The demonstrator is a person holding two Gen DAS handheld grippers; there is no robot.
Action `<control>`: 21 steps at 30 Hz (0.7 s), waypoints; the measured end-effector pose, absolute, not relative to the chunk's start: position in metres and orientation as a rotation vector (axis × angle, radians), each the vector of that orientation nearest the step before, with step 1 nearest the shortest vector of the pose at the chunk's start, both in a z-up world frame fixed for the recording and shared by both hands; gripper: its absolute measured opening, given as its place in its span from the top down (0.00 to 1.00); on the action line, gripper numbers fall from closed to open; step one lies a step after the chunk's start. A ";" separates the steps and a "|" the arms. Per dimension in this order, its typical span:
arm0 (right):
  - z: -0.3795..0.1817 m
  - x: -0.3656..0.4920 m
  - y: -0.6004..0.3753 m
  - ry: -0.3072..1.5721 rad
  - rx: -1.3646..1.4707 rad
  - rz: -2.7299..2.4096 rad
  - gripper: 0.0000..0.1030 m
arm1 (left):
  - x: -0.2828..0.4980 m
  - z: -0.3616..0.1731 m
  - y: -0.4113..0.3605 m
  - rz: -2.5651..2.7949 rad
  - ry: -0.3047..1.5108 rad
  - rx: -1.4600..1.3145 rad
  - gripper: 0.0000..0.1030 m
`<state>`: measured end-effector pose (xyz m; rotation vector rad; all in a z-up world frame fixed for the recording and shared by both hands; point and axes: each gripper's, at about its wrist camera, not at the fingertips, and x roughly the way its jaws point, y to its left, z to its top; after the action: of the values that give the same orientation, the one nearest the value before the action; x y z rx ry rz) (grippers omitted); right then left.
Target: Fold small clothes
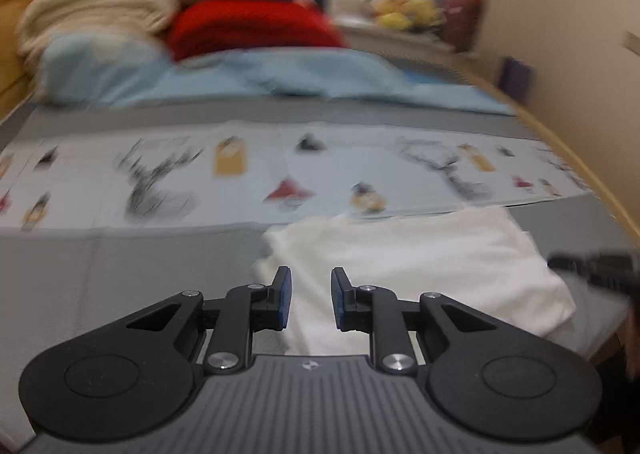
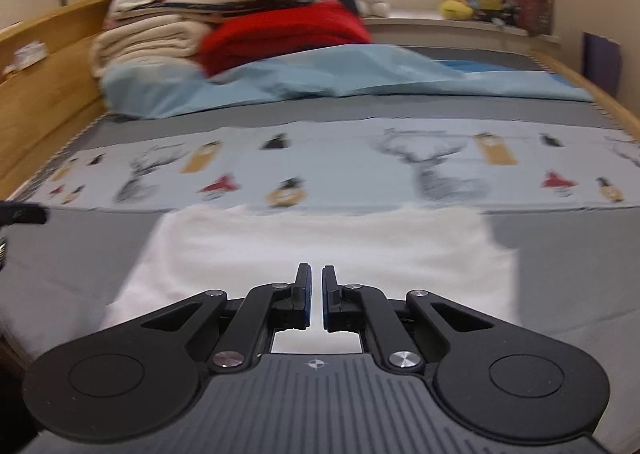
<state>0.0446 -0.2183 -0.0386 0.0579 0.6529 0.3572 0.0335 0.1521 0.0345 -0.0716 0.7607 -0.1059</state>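
Observation:
A white garment (image 1: 420, 266) lies flat and folded on the grey bed sheet (image 1: 120, 274). It also shows in the right wrist view (image 2: 320, 246). My left gripper (image 1: 311, 278) is open and empty, hovering over the garment's near left part. My right gripper (image 2: 316, 274) hovers over the garment's near middle with its jaws nearly closed, a narrow gap between them, and nothing held. The tip of the right gripper (image 1: 592, 266) shows at the right edge of the left wrist view.
A printed cloth with deer and penguins (image 2: 360, 169) lies across the bed beyond the garment. Behind it are a light blue duvet (image 2: 320, 73), a red blanket (image 2: 288, 33) and stacked cream blankets (image 2: 152, 37). Wooden bed frame (image 2: 44, 85) on the left, wall (image 1: 580, 53) on the right.

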 end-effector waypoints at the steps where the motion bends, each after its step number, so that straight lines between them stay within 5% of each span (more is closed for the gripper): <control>1: -0.043 0.040 -0.204 0.663 0.048 0.380 0.96 | 0.030 0.038 0.156 -0.083 0.746 -0.070 0.77; 17: -0.097 0.006 -0.027 0.764 -0.267 0.747 0.94 | 0.031 0.030 0.187 -0.006 0.786 -0.124 0.74; 21: -0.112 0.004 -0.003 0.783 -0.347 0.794 0.71 | 0.031 0.027 0.201 0.010 0.804 -0.164 0.74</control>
<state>0.0035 -0.0028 -0.1122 -0.3474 0.7829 0.7939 0.0312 0.2006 0.0267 -0.1644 0.8038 0.0100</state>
